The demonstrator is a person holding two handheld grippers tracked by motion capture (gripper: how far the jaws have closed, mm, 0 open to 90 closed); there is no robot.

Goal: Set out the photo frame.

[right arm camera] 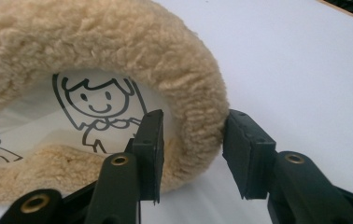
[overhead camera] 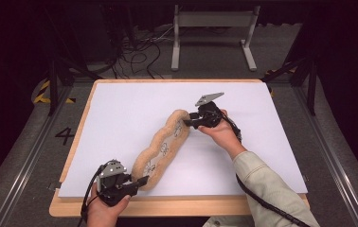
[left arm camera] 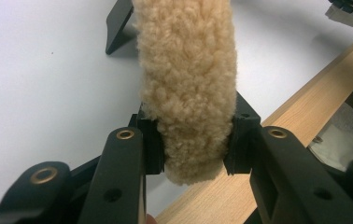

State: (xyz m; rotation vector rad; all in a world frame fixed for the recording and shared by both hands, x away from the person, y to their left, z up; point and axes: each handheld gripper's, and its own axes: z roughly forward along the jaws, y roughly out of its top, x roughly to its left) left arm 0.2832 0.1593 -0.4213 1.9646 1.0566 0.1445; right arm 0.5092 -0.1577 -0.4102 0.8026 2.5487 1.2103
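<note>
A long tan fleecy cushion (overhead camera: 163, 146) with a white middle printed with cartoon figures lies slantwise on the white sheet (overhead camera: 120, 123). My left gripper (overhead camera: 141, 181) is shut on its near end, and the fleece (left arm camera: 188, 84) is squeezed between the pads (left arm camera: 152, 144). At the far end, my right gripper (overhead camera: 189, 120) straddles the fleecy rim (right arm camera: 198, 107). Its jaws stand apart on either side of the rim, which does not look pinched. A cartoon figure (right arm camera: 97, 109) shows just inside the rim.
The white sheet covers a wooden table whose edge (overhead camera: 167, 205) runs along the front. Behind the table are a grey metal stand (overhead camera: 212, 28), cables on the floor (overhead camera: 139, 52) and black-and-yellow tape (overhead camera: 42, 92). Bare sheet lies left and right of the cushion.
</note>
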